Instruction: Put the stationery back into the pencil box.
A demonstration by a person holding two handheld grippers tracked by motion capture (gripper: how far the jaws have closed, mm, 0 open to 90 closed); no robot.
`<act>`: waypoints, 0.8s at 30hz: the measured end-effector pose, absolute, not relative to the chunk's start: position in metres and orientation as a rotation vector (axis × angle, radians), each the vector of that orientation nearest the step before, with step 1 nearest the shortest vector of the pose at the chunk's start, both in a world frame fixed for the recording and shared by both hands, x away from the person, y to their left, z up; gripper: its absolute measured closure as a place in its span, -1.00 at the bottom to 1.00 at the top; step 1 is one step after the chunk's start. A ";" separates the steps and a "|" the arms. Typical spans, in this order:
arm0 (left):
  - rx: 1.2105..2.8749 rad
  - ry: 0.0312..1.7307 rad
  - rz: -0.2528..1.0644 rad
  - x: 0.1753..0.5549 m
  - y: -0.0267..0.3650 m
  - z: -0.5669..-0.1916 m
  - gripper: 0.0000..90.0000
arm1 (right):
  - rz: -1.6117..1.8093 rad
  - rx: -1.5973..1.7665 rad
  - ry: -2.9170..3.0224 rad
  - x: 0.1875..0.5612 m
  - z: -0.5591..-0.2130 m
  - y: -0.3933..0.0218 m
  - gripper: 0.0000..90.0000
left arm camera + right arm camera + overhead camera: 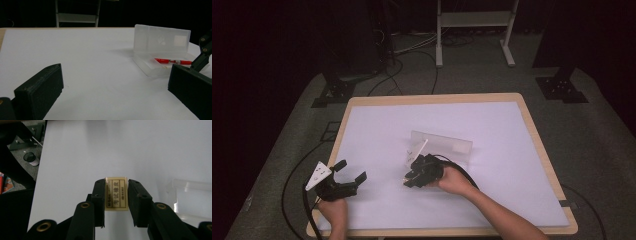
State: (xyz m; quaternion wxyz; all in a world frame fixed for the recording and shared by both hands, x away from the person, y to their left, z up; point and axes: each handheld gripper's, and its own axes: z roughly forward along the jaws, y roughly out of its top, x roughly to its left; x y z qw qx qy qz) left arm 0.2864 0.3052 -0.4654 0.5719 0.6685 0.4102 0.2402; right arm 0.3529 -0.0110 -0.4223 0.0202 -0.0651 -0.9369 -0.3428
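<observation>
At table centre in the high view, the right gripper is hanging just at six o'clock of the clear case, which is standing open. The left gripper is sitting at eight o'clock near the table's front edge, jaws spread with nothing between.

Left gripper view: both jaws are standing wide apart; the case is lying at two o'clock, a red pen resting inside.

Right gripper view: the jaws are clamping a cream eraser, its printed label facing up; the case wall is showing at three o'clock.
</observation>
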 end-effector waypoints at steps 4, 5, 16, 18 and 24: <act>1.567 0.961 0.563 0.286 0.306 -0.465 -1.00 | -1.064 -0.207 -2.921 0.357 -0.416 -0.010 0.50; 1.567 0.961 0.563 0.286 0.305 -0.465 -1.00 | -1.063 -0.211 -2.924 0.358 -0.415 -0.010 0.50; 1.570 0.961 0.568 0.286 0.305 -0.465 -1.00 | -1.064 -0.243 -2.968 0.370 -0.404 -0.013 0.50; 1.571 0.962 0.567 0.287 0.305 -0.465 -1.00 | -1.060 -0.242 -2.966 0.371 -0.404 -0.013 0.50; 1.572 0.961 0.569 0.286 0.305 -0.465 -1.00 | -1.072 -0.254 -2.964 0.376 -0.400 -0.012 0.50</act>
